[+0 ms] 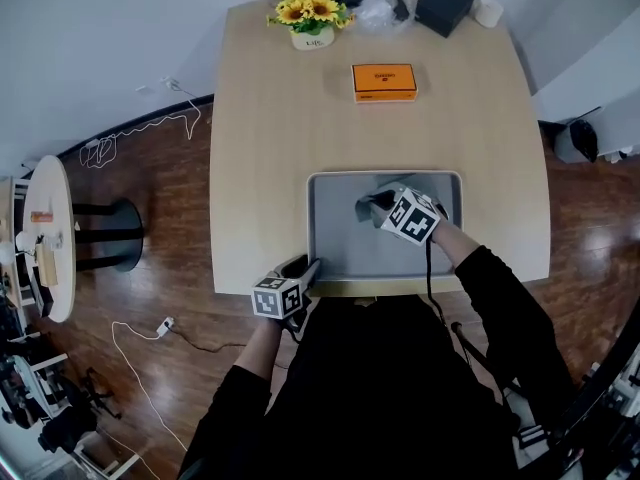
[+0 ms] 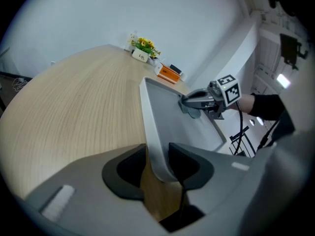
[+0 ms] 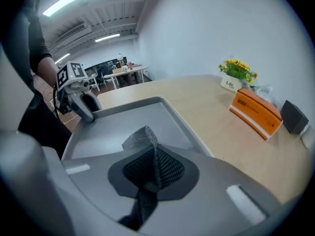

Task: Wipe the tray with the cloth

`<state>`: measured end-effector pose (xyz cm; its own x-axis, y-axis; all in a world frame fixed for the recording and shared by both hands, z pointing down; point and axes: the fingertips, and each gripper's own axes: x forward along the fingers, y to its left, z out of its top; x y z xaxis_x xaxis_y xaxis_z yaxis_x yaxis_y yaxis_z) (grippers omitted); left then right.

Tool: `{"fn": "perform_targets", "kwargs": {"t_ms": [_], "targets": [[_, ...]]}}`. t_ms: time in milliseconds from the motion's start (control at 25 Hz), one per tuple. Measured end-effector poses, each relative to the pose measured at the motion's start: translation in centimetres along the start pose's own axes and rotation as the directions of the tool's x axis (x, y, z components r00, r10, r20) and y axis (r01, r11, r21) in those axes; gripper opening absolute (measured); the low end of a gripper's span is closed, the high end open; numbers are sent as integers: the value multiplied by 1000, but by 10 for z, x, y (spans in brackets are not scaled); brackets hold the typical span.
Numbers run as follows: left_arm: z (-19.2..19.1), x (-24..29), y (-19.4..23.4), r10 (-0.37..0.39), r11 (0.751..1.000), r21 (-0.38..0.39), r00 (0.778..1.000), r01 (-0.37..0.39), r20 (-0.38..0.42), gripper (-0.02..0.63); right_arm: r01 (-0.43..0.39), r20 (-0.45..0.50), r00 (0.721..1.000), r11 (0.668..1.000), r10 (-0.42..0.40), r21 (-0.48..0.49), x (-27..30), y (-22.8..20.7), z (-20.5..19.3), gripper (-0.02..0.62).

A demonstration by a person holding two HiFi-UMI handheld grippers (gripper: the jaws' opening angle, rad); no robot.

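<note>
Cloth (image 3: 143, 137) is pinched between the fully closed jaws of the right gripper (image 1: 372, 208). Its free end stands just ahead of the jaws, over the floor of the tray (image 1: 335, 248). Left gripper (image 2: 157, 167) clamps the tray's near corner rim between its pads. Tray rests on the table (image 1: 280, 118).

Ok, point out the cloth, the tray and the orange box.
cloth (image 3: 144, 139), right gripper view, its raised mesh fold.
tray (image 1: 343, 236), head view, bare floor near its left side.
orange box (image 1: 384, 81), head view, middle of its top.
</note>
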<state>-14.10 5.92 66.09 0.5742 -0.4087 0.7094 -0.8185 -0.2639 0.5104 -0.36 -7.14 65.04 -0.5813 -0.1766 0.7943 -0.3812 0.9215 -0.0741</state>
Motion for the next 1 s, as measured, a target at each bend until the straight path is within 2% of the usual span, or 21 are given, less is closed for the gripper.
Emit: {"fn": "perform_targets", "kwargs": {"t_ms": [120,320,520,680,760,840,880,1000], "targets": [[1,-1,1,-4,1000,-1,1000,4,1,132,10,8,1000,1000,-10,-6,6,-20,13,5],[0,-2,3,-4,1000,-1,1000,4,0,132,45,67,996,994,-52,101,6,-31,14,5],[-1,-5,2,-9,1000,2,1000,9,-7,132,-3,63,998,996,-2,87,-1,23,3,5],[0,0,4,-10,1000,5,1000,10,-5,130,-69,80,994,998,69,1,-4,78,-1,6],[1,3,4,-10,1000,5,1000,10,-5,130,-80,125,989,997,76,22,-11,87,6,9],[0,4,4,-10,1000,7,1000,10,-5,131,-57,163,986,995,44,76,-24,84,12,15],[0,4,5,-9,1000,9,1000,9,-3,130,-40,165,986,995,24,95,-32,81,13,28],[-1,4,6,-5,1000,11,1000,5,6,130,3,73,997,997,-9,79,-42,75,-5,158]]}}
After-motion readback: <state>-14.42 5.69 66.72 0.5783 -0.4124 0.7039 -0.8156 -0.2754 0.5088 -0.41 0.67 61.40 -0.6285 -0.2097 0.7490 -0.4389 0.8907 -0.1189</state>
